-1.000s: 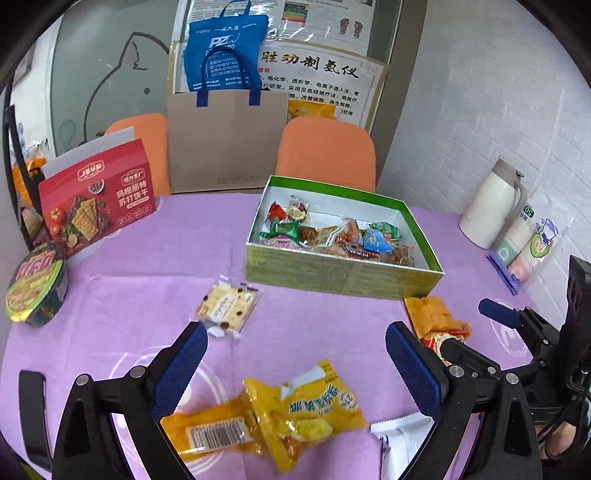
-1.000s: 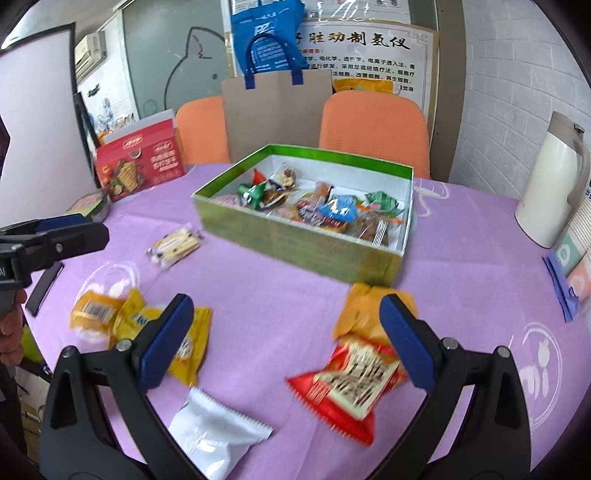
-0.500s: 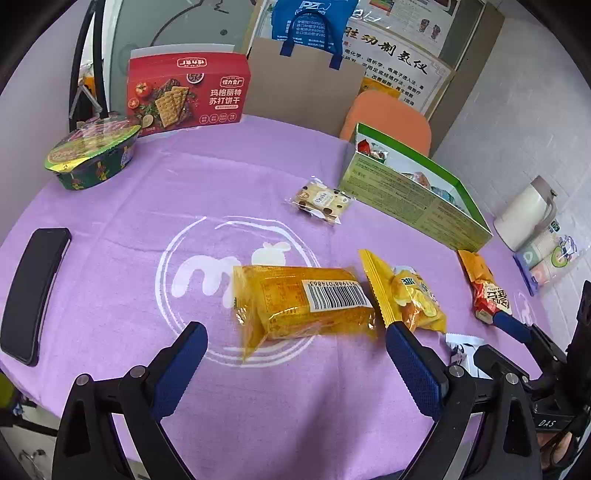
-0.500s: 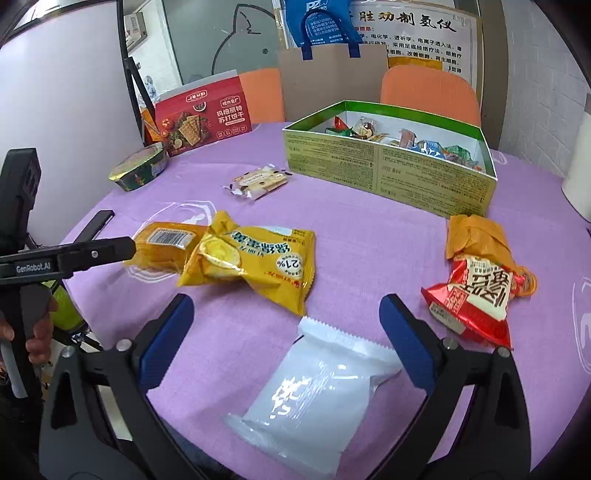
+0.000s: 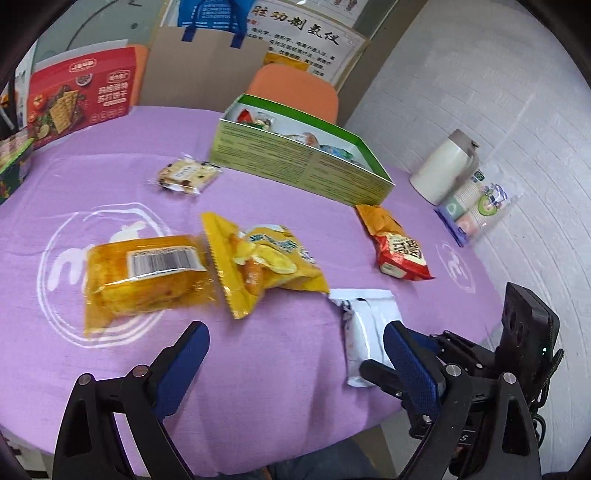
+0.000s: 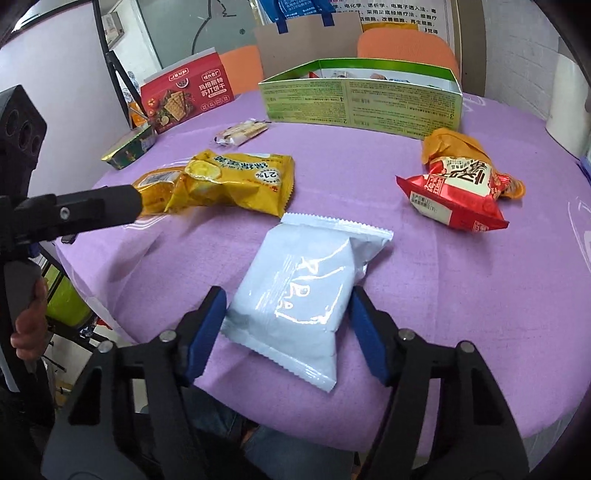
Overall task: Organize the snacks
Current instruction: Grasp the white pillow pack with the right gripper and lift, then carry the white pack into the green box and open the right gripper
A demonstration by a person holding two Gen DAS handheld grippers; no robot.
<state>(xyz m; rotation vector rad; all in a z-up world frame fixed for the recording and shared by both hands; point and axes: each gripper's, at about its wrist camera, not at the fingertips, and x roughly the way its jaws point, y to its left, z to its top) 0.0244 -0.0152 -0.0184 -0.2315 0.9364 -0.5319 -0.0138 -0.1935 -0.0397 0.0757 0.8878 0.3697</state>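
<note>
On the purple surface [image 6: 406,155], in front of the green box [image 6: 364,99], the left claw [image 5: 295,356] hangs wide apart and narrowing over bare cloth, with nothing between its pads, near the yellow packet [image 5: 266,258]. To its right, the right claw [image 6: 288,328] is closing around the white packet [image 6: 303,299], its blue pads [image 6: 207,328] just beside the wrapper's two edges.

An office or meeting room — a round table [image 5: 280,398] under a purple logo cloth, orange chairs [image 5: 295,88], a glass partition [image 6: 177,33], a printed Chinese poster [image 5: 306,37] on the wall and white-painted brick [image 5: 480,92] — not a home.
</note>
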